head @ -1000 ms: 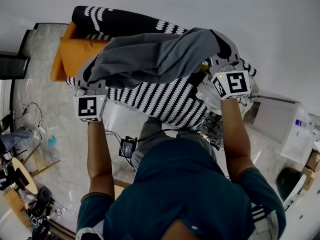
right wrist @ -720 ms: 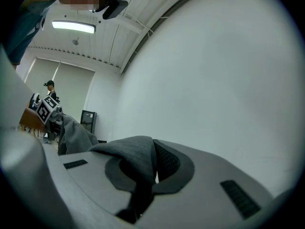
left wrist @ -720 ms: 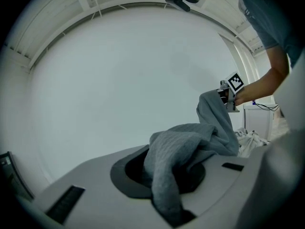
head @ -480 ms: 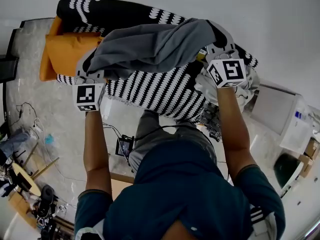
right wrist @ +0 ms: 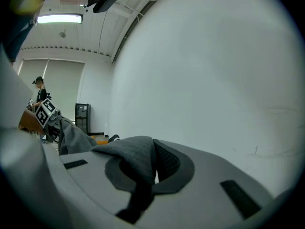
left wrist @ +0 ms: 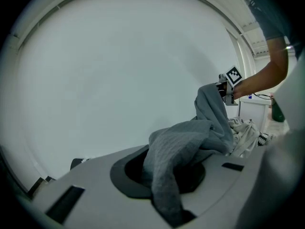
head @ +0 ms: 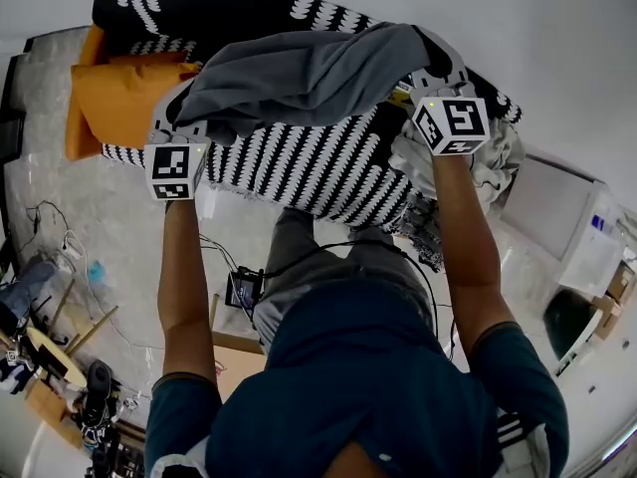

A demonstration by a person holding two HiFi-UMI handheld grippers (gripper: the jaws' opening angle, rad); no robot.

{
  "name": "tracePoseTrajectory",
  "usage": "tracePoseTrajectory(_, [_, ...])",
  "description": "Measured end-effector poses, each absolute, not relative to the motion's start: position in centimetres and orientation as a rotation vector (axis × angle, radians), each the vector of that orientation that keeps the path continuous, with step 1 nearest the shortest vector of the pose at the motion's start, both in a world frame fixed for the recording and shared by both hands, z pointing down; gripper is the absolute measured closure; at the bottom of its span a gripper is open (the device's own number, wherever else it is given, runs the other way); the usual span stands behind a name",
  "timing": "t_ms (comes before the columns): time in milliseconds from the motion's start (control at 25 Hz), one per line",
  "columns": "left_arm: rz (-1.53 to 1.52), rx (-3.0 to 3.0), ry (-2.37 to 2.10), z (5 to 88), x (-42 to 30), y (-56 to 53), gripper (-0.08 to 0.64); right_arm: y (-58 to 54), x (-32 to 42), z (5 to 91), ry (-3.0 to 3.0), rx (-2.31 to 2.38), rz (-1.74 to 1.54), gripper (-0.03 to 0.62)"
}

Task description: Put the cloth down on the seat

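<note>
2 grippers, 1 cloth: I hold the grey cloth [head: 299, 78] stretched across the upper middle of the head view, over the black-and-white patterned seat [head: 309, 172]. The left gripper [head: 179, 125], at frame left, has its jaws nearly closed, pinching 1 bunched end. The right gripper [head: 426, 76], at upper right, is clamped tight on the other end. An orange cushion [head: 109, 103] sits at upper left.

The cloth [head: 299, 78] spans between left tongs [head: 179, 127] and right tongs [head: 430, 78] above the seat [head: 309, 172], cushion [head: 109, 103] on its left end.
</note>
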State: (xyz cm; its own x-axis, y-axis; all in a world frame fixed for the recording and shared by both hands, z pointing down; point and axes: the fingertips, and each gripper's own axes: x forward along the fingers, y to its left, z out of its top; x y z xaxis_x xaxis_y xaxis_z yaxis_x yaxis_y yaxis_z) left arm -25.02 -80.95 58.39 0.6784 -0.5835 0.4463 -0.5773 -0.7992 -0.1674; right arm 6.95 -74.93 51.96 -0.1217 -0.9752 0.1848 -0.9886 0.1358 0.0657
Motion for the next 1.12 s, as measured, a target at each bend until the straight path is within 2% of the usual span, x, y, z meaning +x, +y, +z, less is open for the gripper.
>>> tracePoseTrajectory(1120, [-1.099, -2.961, 0.803, 76.9, -23.1, -85.7, 0.506, -80.3, 8.5, 70.5, -2.024, 1.831, 0.343, 0.568])
